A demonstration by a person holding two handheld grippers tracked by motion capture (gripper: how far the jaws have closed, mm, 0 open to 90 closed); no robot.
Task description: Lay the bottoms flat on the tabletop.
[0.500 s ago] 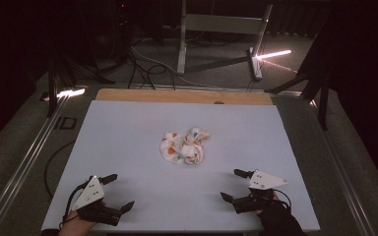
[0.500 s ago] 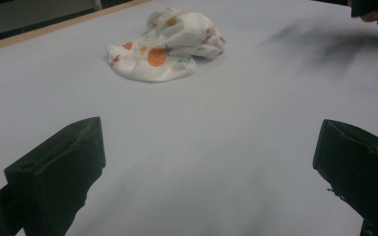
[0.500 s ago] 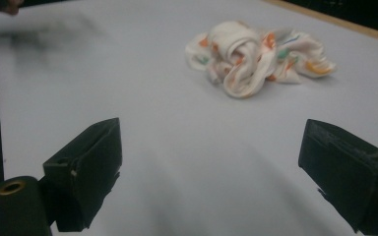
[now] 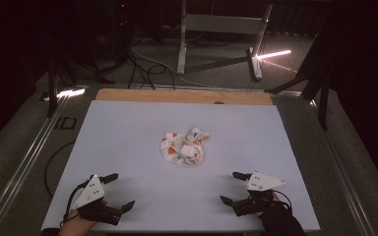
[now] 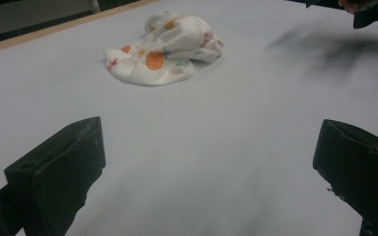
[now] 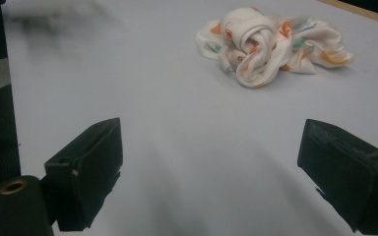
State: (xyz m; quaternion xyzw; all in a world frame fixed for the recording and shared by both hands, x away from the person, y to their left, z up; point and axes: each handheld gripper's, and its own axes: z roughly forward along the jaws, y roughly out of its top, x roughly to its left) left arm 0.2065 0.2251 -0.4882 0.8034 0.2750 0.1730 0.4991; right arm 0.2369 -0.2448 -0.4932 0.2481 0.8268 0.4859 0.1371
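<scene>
A crumpled white cloth [image 4: 185,146] with orange, green and yellow spots lies bunched near the middle of the pale table [image 4: 128,128]. The same cloth [image 5: 165,49] sits ahead in the left gripper view, and the cloth [image 6: 270,42] is twisted into a knot-like lump in the right gripper view. My left gripper [image 4: 119,191] rests near the front left edge, open, nothing between its jaws. My right gripper [image 4: 231,187] sits near the front right edge, also open and empty. Both point toward the cloth from well short of it.
A wooden strip [image 4: 182,96] borders the table's far edge. Metal rails [image 4: 24,162] run along the left side. Beyond the table stand a frame's legs [image 4: 182,44], cables on the floor and a bright light bar [image 4: 273,54].
</scene>
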